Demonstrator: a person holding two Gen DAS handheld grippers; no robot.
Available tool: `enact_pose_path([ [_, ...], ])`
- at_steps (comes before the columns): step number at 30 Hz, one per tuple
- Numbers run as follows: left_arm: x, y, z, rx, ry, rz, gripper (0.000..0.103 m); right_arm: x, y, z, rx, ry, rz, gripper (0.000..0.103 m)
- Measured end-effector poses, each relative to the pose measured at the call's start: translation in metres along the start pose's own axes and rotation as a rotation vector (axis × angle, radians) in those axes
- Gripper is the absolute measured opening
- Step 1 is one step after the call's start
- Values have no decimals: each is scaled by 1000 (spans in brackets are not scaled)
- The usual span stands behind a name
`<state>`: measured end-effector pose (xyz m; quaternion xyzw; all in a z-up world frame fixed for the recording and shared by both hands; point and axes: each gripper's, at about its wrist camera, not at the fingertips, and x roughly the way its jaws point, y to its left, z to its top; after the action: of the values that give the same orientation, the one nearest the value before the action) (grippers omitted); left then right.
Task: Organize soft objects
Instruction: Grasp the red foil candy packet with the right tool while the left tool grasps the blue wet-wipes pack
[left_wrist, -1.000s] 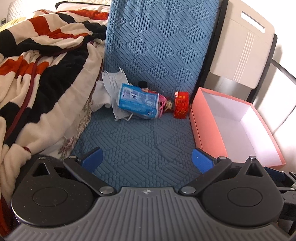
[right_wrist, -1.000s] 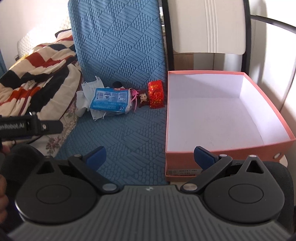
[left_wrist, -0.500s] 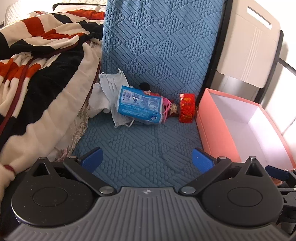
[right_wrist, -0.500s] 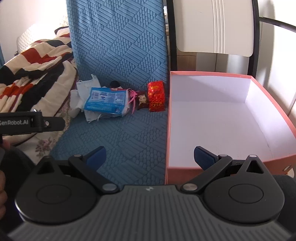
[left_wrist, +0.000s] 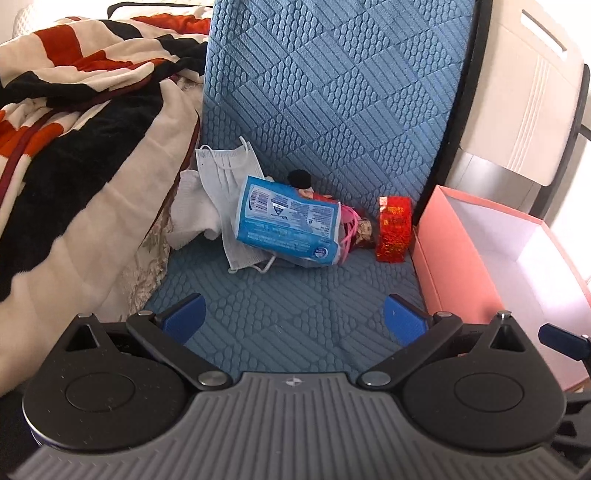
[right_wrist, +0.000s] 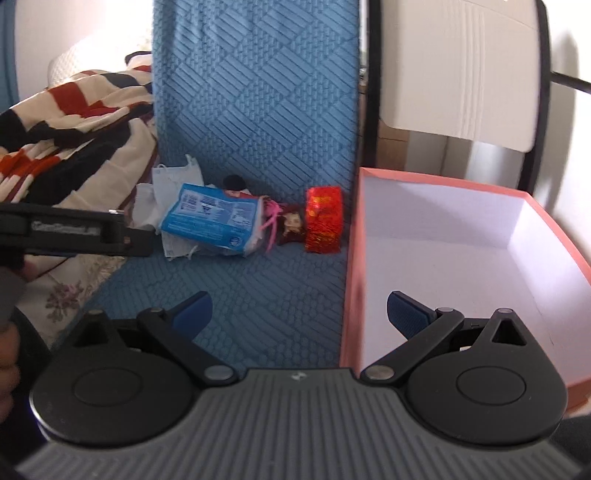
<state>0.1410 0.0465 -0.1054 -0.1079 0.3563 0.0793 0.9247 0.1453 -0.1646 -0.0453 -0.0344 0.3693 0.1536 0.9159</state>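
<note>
A heap of soft things lies at the back of the blue quilted seat (left_wrist: 288, 306): a blue tissue pack (left_wrist: 288, 221) (right_wrist: 214, 219), a white face mask (left_wrist: 229, 170), a white cloth (left_wrist: 192, 210), a small doll with pink ribbons (left_wrist: 354, 229) (right_wrist: 288, 221) and a red foil packet (left_wrist: 394, 229) (right_wrist: 324, 219). A pink box with a white inside (left_wrist: 454, 266) (right_wrist: 436, 258) stands to the right of them. My left gripper (left_wrist: 293, 317) is open over the seat, short of the heap. My right gripper (right_wrist: 299, 310) is open above the box's near left edge.
A red, black and cream blanket (left_wrist: 74, 129) is piled on the left, over a floral sheet (right_wrist: 62, 291). The blue seat back (left_wrist: 332, 92) rises behind the heap. A white chair back with a black frame (right_wrist: 461, 70) stands behind the box.
Both grippers have moved forward toward the heap and the box, which appear larger now. Both stay open, and nothing on the seat has shifted.
</note>
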Motion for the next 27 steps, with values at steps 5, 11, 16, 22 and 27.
enact_pose_path([
  [5,13,4,5,-16,-6,-3,103,13,13,6,-50,-5,4,103],
  [11,36,12,9,-50,24,-16,103,29,22,14,-80,-17,1,103],
  [16,49,14,11,-68,35,-67,103,44,26,17,-63,2,26,103],
  [22,58,20,17,-118,40,-104,103,54,29,19,-60,7,40,101],
  [27,68,23,23,-152,45,-120,103,64,33,22,-73,9,36,100],
])
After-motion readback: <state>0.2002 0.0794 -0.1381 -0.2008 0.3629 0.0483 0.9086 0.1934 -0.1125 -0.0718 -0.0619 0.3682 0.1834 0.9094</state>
